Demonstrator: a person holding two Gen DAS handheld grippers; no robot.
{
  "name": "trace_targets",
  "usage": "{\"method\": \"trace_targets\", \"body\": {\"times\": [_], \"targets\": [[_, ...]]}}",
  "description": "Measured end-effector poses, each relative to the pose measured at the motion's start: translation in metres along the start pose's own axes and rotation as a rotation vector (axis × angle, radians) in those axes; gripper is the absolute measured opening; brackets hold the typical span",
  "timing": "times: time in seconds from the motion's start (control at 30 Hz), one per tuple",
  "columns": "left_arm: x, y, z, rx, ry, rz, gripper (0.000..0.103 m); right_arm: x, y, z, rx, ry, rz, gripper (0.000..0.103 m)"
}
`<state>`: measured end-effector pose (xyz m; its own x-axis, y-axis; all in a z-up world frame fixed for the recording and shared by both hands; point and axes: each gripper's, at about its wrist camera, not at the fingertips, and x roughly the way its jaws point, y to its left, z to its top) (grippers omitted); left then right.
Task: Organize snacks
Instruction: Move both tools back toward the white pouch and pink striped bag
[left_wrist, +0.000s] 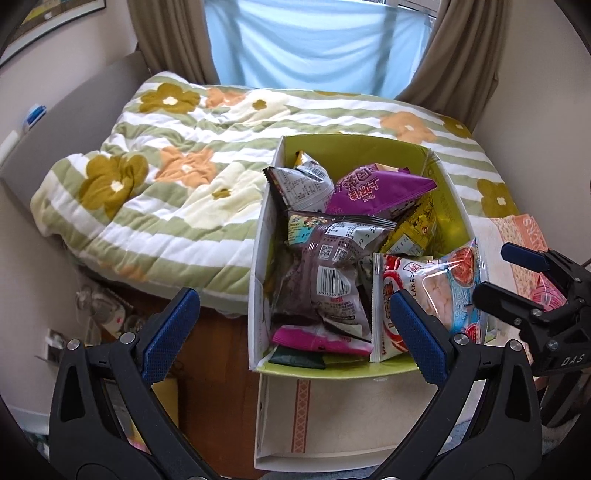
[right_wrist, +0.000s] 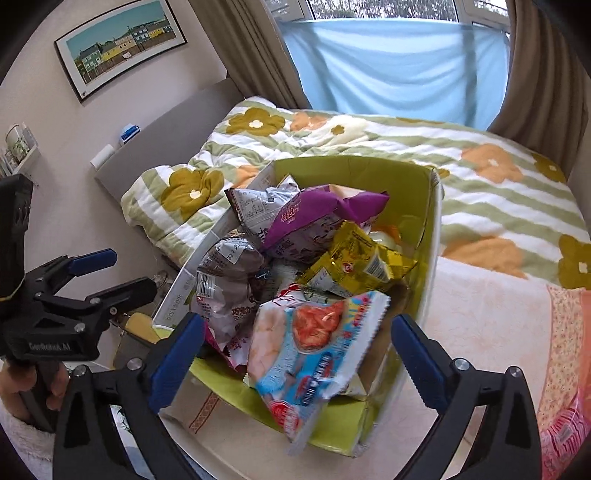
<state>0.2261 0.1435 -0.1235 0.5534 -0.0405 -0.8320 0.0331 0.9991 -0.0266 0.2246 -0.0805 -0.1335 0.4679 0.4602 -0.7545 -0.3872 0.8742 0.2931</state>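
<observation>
A cardboard box with a green inside sits on the bed, filled with several snack bags: a purple one, a yellow one, and a brown-grey one with a barcode. A shrimp cracker bag lies tilted at the box's near right corner, hanging over the front rim. My right gripper is open, and this bag lies between its fingers untouched. My left gripper stands open over the near left side of the box, holding nothing.
The bed carries a striped flower quilt and a peach cloth to the right of the box. A white carton lies under the box's front. Wooden floor shows on the left. A hand holds the left gripper.
</observation>
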Motion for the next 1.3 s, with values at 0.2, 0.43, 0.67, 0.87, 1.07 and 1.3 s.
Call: {"method": "trace_targets", "body": {"times": [0.2, 0.43, 0.67, 0.87, 1.07, 1.3], "targets": [[-0.009, 0.001, -0.005, -0.009, -0.014, -0.028, 0.102, -0.015, 0.002, -0.004, 0.007, -0.033, -0.026, 0.101], [-0.027, -0.011, -0.002, 0.033, -0.045, -0.090, 0.102, -0.046, 0.004, -0.007, 0.051, -0.085, -0.073, 0.101], [-0.038, -0.053, 0.000, 0.144, -0.059, -0.186, 0.102, -0.095, -0.008, -0.029, 0.144, -0.157, -0.189, 0.101], [-0.042, -0.111, -0.005, 0.279, -0.074, -0.293, 0.102, -0.147, -0.029, -0.061, 0.242, -0.228, -0.335, 0.101], [-0.043, -0.172, -0.012, 0.365, -0.054, -0.353, 0.102, -0.190, -0.069, -0.089, 0.325, -0.249, -0.445, 0.101], [-0.020, -0.245, -0.022, 0.389, 0.013, -0.373, 0.102, -0.208, -0.130, -0.113, 0.396, -0.204, -0.471, 0.101]]}}
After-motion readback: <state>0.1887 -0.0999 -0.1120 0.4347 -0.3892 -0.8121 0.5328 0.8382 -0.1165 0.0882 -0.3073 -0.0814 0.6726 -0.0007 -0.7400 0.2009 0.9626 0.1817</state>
